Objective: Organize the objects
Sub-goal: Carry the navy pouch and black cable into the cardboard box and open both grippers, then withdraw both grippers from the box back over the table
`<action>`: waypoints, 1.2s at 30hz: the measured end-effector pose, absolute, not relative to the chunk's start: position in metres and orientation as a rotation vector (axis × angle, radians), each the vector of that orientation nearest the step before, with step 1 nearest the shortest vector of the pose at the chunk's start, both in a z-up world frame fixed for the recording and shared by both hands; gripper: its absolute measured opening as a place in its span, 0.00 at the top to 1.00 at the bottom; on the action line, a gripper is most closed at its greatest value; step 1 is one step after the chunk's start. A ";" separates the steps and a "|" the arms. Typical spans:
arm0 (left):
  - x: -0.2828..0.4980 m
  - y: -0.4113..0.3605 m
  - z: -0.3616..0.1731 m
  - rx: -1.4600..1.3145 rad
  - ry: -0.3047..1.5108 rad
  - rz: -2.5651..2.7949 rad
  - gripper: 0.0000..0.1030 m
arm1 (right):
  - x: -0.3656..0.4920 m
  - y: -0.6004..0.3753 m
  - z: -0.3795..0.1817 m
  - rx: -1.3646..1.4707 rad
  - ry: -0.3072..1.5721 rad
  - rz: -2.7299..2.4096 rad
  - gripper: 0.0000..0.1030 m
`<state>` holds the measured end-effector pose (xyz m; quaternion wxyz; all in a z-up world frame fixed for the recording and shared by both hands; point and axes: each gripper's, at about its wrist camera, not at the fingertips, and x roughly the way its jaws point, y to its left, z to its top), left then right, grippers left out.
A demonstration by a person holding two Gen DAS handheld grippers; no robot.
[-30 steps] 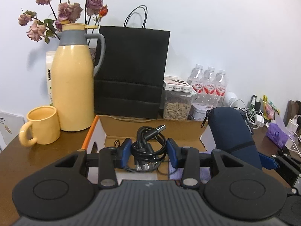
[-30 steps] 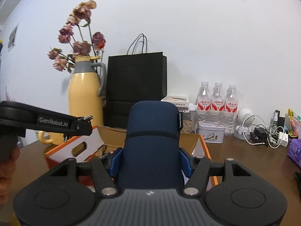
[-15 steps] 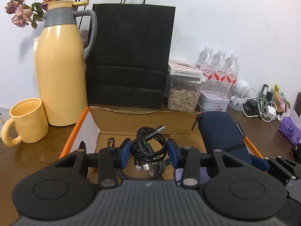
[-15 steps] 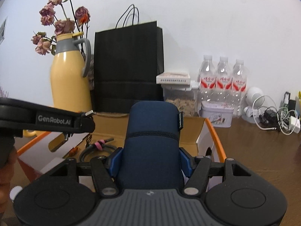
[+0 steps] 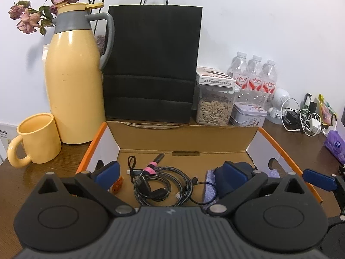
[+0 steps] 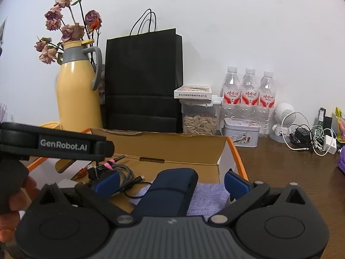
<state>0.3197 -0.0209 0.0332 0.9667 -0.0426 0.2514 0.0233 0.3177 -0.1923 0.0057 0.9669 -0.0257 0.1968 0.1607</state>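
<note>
Half a second ago both tools were clamped — the left gripper (image 5: 168,170) on a black cable coil, the right gripper (image 6: 172,180) on the navy pouch; now both have let go and their blue-padded fingers (image 5: 107,171) stand spread wide with nothing between them but air. The cable bundle (image 5: 160,185) lies loose on the cardboard floor of the box (image 5: 183,133), just ahead of and between the left tool's fingers, touching neither: a braided grey cord wound with smooth black leads, a pink band (image 5: 151,165) cinching one end. The navy pouch (image 6: 170,192) — a soft, rounded fabric case with a seam across it — rests lengthwise in the box between the right tool's open fingers, on a woven lilac cloth (image 6: 207,196). The box is plain brown corrugated inside, with white walls and orange edges. Beyond it stand a glossy yellow jug (image 5: 73,86) and a matte black paper bag (image 5: 151,64).
</note>
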 end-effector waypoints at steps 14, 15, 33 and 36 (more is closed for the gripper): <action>0.296 -0.019 0.058 -0.093 0.423 0.022 0.00 | 0.297 -0.197 0.023 -0.051 0.343 0.329 0.00; 0.293 -0.018 0.060 -0.092 0.416 0.021 0.00 | 0.295 -0.198 0.024 -0.051 0.336 0.331 0.00; 0.236 -0.015 0.065 -0.047 0.369 0.007 0.00 | 0.246 -0.199 0.031 -0.106 0.294 0.388 0.00; 0.226 -0.012 0.060 -0.053 0.388 0.014 0.00 | 0.238 -0.201 0.031 -0.108 0.296 0.386 0.00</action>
